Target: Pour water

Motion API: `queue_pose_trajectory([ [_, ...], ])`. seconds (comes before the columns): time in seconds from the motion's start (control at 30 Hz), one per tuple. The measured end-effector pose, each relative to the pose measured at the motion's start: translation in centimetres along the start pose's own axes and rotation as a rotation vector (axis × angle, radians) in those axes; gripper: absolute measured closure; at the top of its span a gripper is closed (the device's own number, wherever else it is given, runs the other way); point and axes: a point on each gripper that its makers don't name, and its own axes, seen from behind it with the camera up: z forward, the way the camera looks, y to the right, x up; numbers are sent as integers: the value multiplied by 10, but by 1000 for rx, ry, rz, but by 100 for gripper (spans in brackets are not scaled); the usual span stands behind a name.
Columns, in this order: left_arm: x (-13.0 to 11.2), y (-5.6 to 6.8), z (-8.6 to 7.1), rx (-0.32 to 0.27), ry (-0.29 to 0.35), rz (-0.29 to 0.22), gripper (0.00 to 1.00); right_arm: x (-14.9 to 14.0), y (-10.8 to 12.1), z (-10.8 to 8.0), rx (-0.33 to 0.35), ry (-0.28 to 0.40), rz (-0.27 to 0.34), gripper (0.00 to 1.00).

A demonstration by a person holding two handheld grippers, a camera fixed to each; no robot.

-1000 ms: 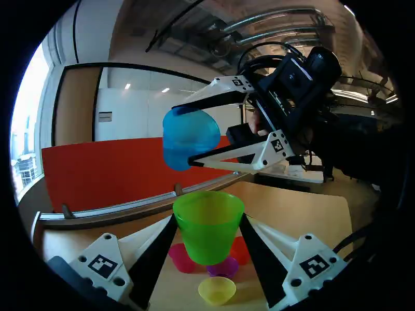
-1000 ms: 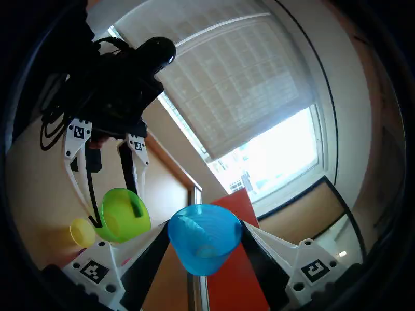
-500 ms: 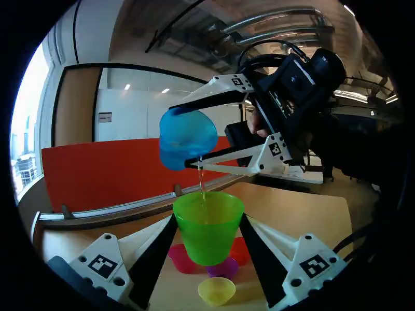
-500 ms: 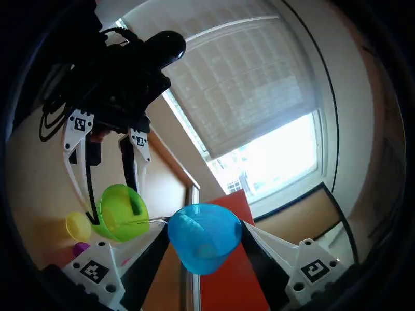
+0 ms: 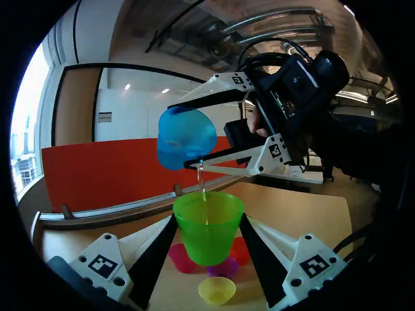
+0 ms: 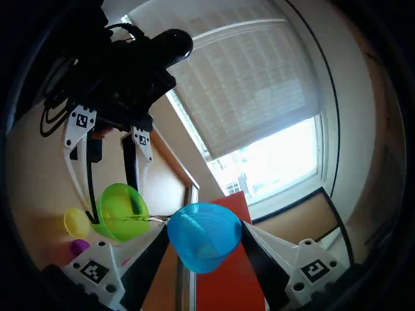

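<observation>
Blue cup (image 5: 188, 132) in right tool (image 5: 180, 138) tilts over green cup (image 5: 208, 243) in left tool (image 5: 208, 224), small cups (image 5: 217, 289) below.

White tool fingers (image 5: 282, 251), black inner pads (image 5: 153, 254), square markers (image 5: 102, 265) (one per finger), black housing (image 5: 295, 88), looped cables (image 5: 270, 43).

We record the left gripper (image 5: 207, 223) held level, with both fingers pressed on the sides of an upright green cup (image 5: 208, 241). The right gripper (image 6: 204, 233) sits higher, above and beyond the left. It is rolled over sideways, its fingers clamped on a tilted blue cup (image 6: 204, 248). A hand (image 5: 253, 122) grips its black body.
</observation>
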Motion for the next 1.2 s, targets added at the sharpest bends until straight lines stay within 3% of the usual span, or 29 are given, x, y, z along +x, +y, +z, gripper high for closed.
queue_pose_trajectory([
  [1.2, 1, 1, -1, 1, 2, 3, 15, 2, 2, 0, -7, -1, -57, 6],
])
